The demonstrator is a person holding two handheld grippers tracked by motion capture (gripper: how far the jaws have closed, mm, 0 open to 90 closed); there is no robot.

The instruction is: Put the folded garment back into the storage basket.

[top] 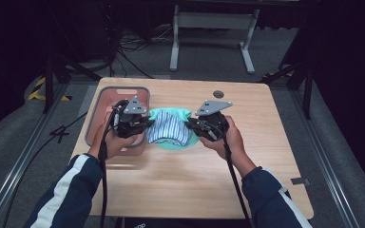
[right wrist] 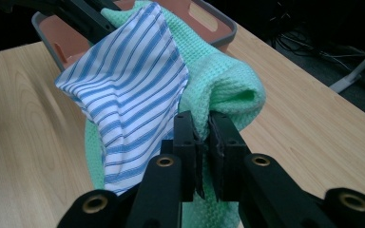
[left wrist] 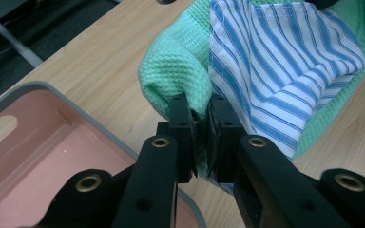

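**Two cloths held between both tools above the table**

The left tool [left wrist: 199, 137] is clamped on a fold of the green waffle cloth [left wrist: 176, 61], its jaws pinched tight on the fabric with the blue-striped cloth [left wrist: 285, 61] draped against it. The right tool [right wrist: 203, 142] likewise grips the opposite fold of the green cloth, jaws closed on the bunched edge. In the high view the bundle hangs between the tools, just right of the pink tray [top: 105, 102], over the wooden table [top: 180, 185].

The step in hand looks like lifting or moving both cloths together. To do it well, keep both grips firm and move the hands in step, so neither edge is tugged free. The striped cloth seems only loosely caught, so tilting could let it slide off; keep the green cloth cupped beneath it.
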